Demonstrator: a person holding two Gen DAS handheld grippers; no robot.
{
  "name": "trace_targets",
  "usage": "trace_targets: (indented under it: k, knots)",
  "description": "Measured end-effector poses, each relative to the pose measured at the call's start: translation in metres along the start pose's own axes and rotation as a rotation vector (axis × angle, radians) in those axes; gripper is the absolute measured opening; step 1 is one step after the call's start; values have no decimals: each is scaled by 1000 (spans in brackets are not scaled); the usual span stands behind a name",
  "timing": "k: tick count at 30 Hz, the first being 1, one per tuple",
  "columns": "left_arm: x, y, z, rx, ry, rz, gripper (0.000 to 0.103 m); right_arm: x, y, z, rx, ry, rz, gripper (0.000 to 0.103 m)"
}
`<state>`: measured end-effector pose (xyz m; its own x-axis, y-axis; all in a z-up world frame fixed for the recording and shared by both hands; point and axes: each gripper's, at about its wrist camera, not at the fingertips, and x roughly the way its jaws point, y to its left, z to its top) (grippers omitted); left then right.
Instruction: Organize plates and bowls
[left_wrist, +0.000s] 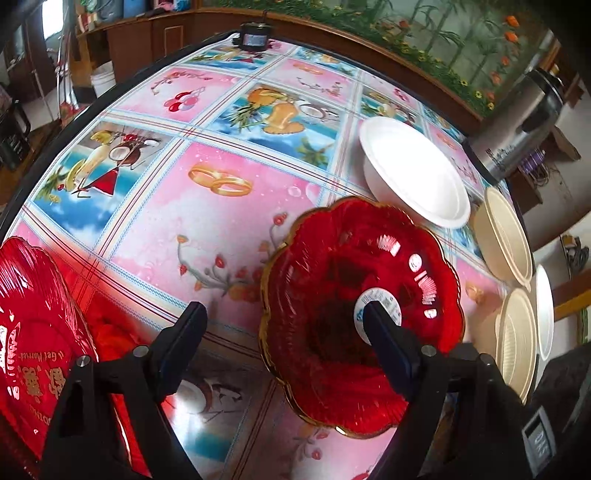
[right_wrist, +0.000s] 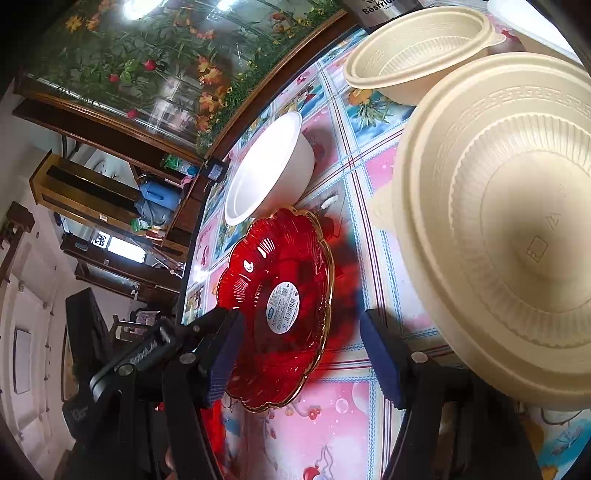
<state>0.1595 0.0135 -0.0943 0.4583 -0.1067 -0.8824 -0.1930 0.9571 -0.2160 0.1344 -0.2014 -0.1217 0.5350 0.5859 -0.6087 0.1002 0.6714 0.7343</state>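
A red scalloped glass plate (left_wrist: 332, 288) (right_wrist: 291, 258) with a gold rim and a round white sticker lies on the patterned table. My left gripper (left_wrist: 282, 310) is open astride the plate's left rim. One of its fingers (left_wrist: 380, 328) is over the sticker and the other is outside the plate. My right gripper (right_wrist: 299, 321) is open over the same plate, and its right finger stands clear of the rim. A white bowl (left_wrist: 413, 173) (right_wrist: 266, 173) touches the plate's far edge. Cream ribbed bowls (left_wrist: 506, 236) (right_wrist: 498, 221) stand at the right.
A red heart-shaped tray (left_wrist: 33, 325) with gold writing lies at the near left. A steel flask (left_wrist: 517, 129) stands at the table's right edge, beside another cream bowl (left_wrist: 517, 336) (right_wrist: 417, 55) and a white dish (left_wrist: 545, 310). A small black device (left_wrist: 253, 37) sits at the far edge.
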Motion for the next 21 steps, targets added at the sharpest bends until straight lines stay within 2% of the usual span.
trace_targets:
  k: [1,2,3,4,5,7,8,11,21]
  knots:
    - [1,-2,-1,11,5,-4,70,1,-1,0,0,3,6,61]
    - [3,-3,-2,20,21,-15,64,2,0,0,-1,6,5,53]
    - [6,-5,-4,26,38,-29,50,5,-1,0,-2,11,-1,48]
    - [9,-6,-7,35,55,-39,41,6,-2,-1,-2,15,-2,38]
    - [8,-7,-7,48,40,-26,37,8,-3,-2,-1,20,-6,27]
    - [7,-7,-10,65,33,-12,23,9,-7,-2,6,19,-28,15]
    - [8,-6,-11,67,38,-20,19,8,-8,-2,6,11,-39,11]
    - [7,-4,-15,75,36,-42,16,1,-7,-3,-10,-26,-74,11]
    - [-4,-5,-28,106,29,-49,15,-7,-5,-19,-29,-63,-85,11]
